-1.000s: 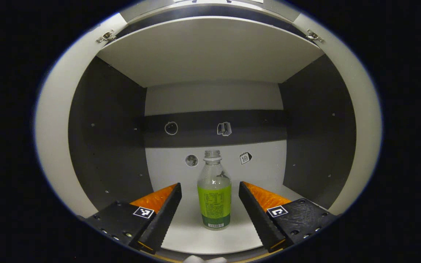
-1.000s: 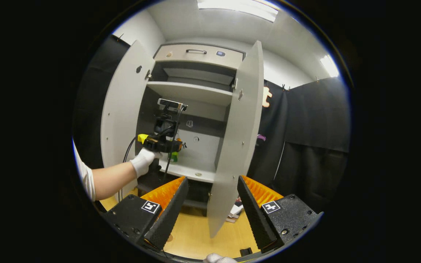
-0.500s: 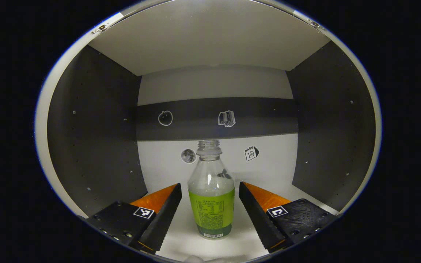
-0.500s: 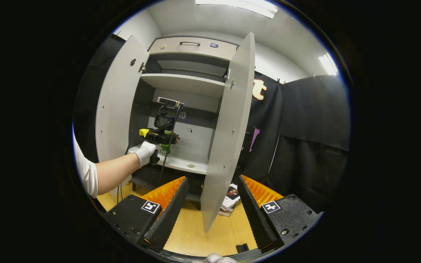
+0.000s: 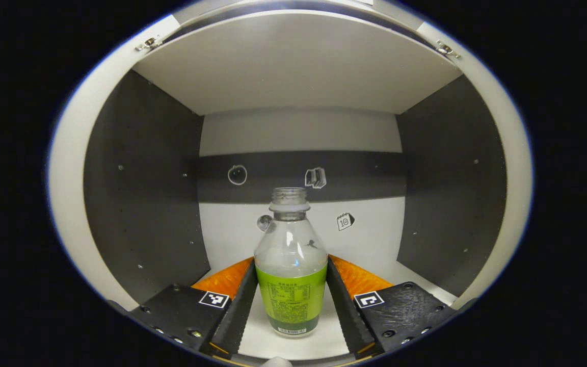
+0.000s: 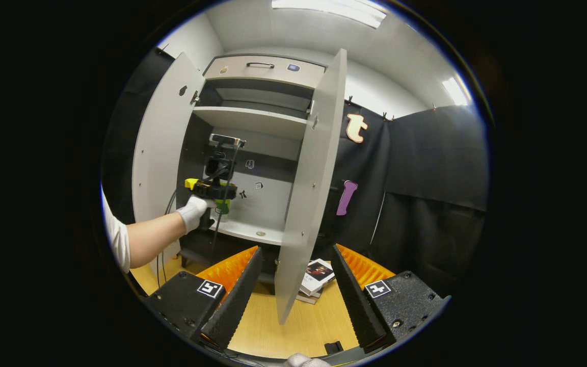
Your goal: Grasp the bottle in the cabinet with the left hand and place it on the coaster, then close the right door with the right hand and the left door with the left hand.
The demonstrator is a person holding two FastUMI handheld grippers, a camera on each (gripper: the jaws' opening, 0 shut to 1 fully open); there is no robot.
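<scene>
Fingers (image 5: 245, 300) closed on bottle (image 5: 290, 265)

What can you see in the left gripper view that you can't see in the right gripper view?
Left gripper view: the bottle up close, uncapped, pinched between the left tongs, and an apple sticker on the back wall.

Right gripper view: both cabinet doors open, a drawer on top, a gloved hand holding the left tongs, books on the floor, and the open right tongs.

Both: the bottle, the cabinet's inside and the shelf above.
</scene>
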